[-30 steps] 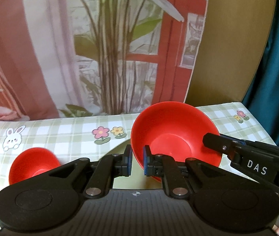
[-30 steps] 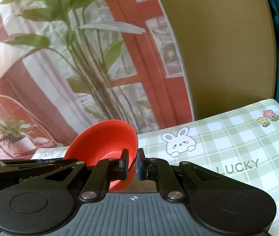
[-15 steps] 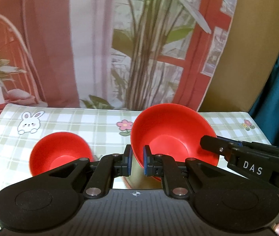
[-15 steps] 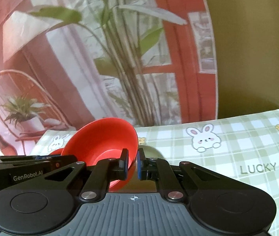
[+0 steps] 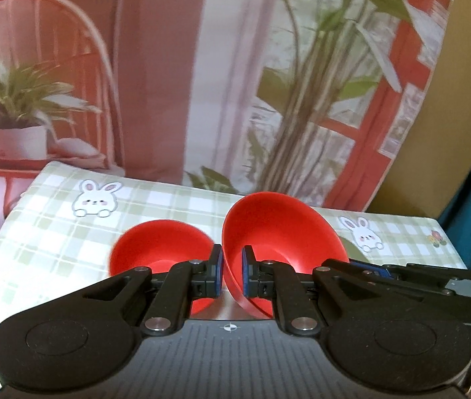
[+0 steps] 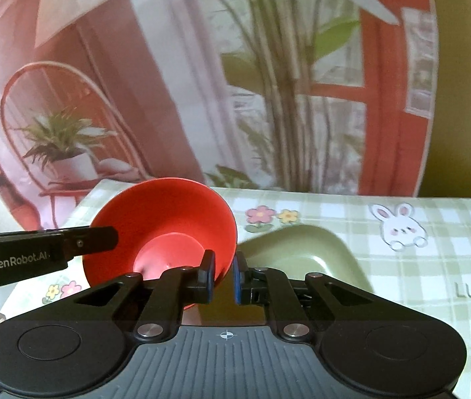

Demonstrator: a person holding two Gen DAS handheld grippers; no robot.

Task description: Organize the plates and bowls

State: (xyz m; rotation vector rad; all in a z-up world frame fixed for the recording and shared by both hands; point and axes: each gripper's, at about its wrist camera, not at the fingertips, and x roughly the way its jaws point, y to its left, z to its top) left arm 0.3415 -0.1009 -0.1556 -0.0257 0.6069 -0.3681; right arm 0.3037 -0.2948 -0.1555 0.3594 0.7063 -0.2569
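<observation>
Both wrist cams close, sharing red bowl (image 5: 278, 232).

Checked bunny tablecloth (image 5: 52, 232) before a plant-print backdrop (image 5: 169, 83).

Home table (image 5: 52, 232), printed backdrop (image 5: 155, 66)

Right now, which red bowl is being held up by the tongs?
The bigger red bowl, tilted on the right: both tongs pinch its rim. The smaller red bowl sits untouched on the checked tablecloth.
</observation>
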